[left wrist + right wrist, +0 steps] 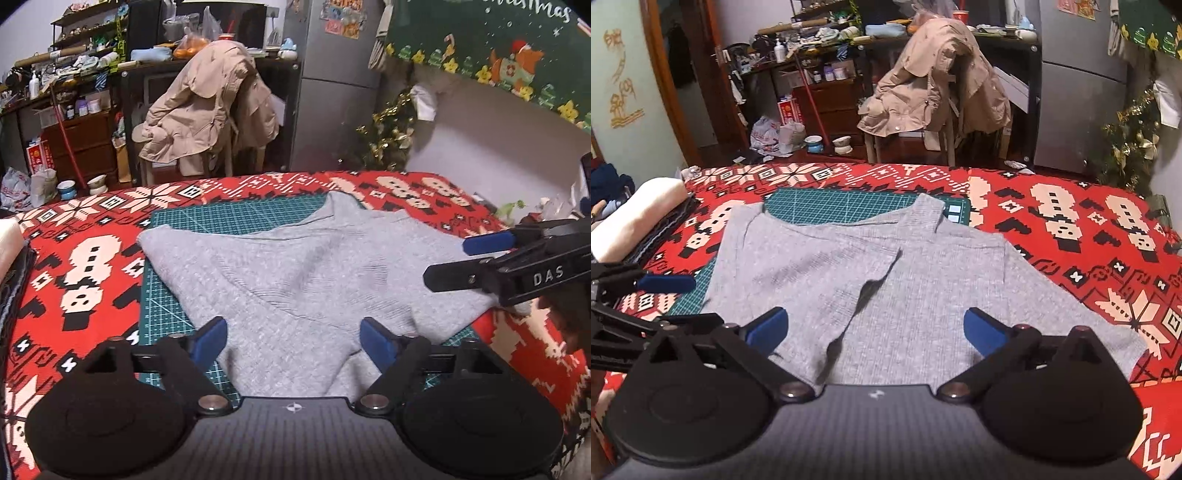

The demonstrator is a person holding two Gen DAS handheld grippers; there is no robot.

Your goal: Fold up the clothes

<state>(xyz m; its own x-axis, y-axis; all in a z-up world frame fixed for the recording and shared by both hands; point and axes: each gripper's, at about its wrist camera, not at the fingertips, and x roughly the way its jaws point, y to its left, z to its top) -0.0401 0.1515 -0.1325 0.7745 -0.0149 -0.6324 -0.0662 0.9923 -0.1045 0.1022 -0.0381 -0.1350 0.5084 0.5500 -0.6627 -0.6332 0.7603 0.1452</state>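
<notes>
Here, lying spread across a green cutting mat (827, 206) and a red patterned tablecloth (1089, 236): a grey knit garment (871, 280), partly folded, one flap overlapping the body along a diagonal seam. Hovering just over its near edge, the right gripper (873, 332), blue fingertips (984, 330) parted wide and gripping nothing. Hanging likewise above the near hem, the left gripper (293, 338), spread wide and empty-handed. Sitting at the table's left edge, a cream folded stack (639, 218). Draping over a chair beyond the table, a beige coat (934, 81).
</notes>
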